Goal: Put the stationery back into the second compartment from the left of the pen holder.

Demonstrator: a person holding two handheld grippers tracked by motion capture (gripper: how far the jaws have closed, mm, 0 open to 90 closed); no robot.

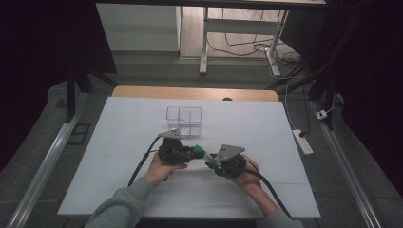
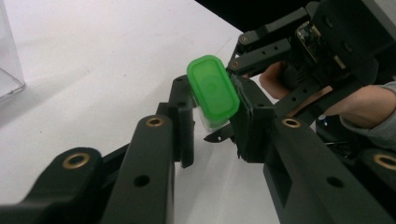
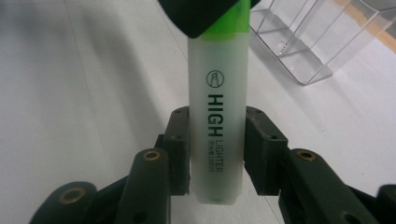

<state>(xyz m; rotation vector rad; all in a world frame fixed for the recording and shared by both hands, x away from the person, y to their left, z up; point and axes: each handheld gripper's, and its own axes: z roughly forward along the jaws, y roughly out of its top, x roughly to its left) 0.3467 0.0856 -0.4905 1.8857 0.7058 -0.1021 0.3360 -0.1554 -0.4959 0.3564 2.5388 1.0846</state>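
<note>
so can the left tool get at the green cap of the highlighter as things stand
Probably yes: the left tool is already at the green cap with its jaws on either side, pads apparently pressing it. Nothing lies between. The right tool clamps the highlighter body, holding it above the table.

I am seeing table (image 1: 119, 142) covered by sheet, divided clear box (image 1: 184, 120) sitting on it toward far middle. Highlighter (image 1: 202, 154) hanging above sheet, near side of box, lying between left gripper (image 1: 189, 153) at its left and right gripper (image 1: 212, 160) at its right. Power strip (image 1: 302, 141) lying on floor right of table.
</note>
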